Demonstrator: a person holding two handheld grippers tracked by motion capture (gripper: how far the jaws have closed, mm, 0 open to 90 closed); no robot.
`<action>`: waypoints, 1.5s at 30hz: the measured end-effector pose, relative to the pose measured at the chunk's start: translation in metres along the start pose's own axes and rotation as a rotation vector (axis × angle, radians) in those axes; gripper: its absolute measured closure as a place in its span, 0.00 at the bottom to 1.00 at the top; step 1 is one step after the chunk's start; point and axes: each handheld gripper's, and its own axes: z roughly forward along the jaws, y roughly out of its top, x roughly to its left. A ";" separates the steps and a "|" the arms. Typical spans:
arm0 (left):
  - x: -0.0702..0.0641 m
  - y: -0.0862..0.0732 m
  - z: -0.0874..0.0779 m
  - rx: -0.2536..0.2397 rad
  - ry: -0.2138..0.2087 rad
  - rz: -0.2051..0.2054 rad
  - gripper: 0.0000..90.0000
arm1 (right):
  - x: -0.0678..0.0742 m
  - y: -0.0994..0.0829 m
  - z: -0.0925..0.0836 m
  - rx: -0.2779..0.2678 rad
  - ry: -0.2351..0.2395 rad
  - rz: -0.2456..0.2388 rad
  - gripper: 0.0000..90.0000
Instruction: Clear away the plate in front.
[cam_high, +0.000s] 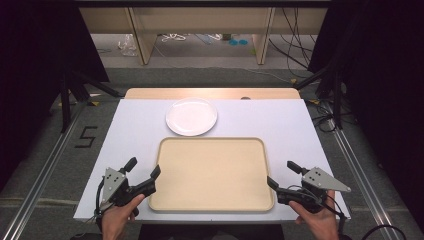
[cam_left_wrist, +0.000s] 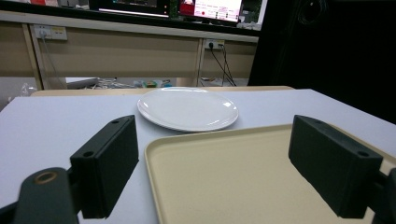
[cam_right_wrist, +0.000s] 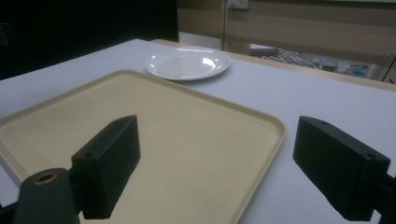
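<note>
A beige tray (cam_high: 212, 172) lies empty at the middle of the white table, also seen as the tray (cam_left_wrist: 224, 186) and the tray (cam_right_wrist: 154, 135). Behind it rests an empty white plate (cam_high: 191, 116), the same plate (cam_left_wrist: 187, 108) and plate (cam_right_wrist: 187, 62). My left gripper (cam_high: 143, 169) is held open beside the tray's front left corner, nothing between its jaws. My right gripper (cam_high: 284, 176) is open beside the tray's front right corner, likewise holding nothing. In each gripper view one jaw hangs over the tray and the other over the table.
The white table top (cam_high: 135, 135) ends on a wooden strip (cam_high: 210, 93) at the back. Past it are floor, cables and wooden furniture legs (cam_high: 142, 42). Dark curtains and stand legs (cam_high: 65, 95) flank both sides.
</note>
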 end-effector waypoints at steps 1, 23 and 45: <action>0.000 0.000 0.000 0.000 0.001 0.000 0.17 | 0.000 0.000 0.000 0.002 -0.002 -0.003 0.18; -0.002 0.010 0.028 0.054 -0.042 -0.028 0.18 | 0.000 -0.001 0.001 0.010 0.007 0.000 0.18; 0.013 0.038 0.115 0.157 -0.082 -0.173 0.19 | 0.000 -0.001 0.001 0.012 0.012 0.000 0.18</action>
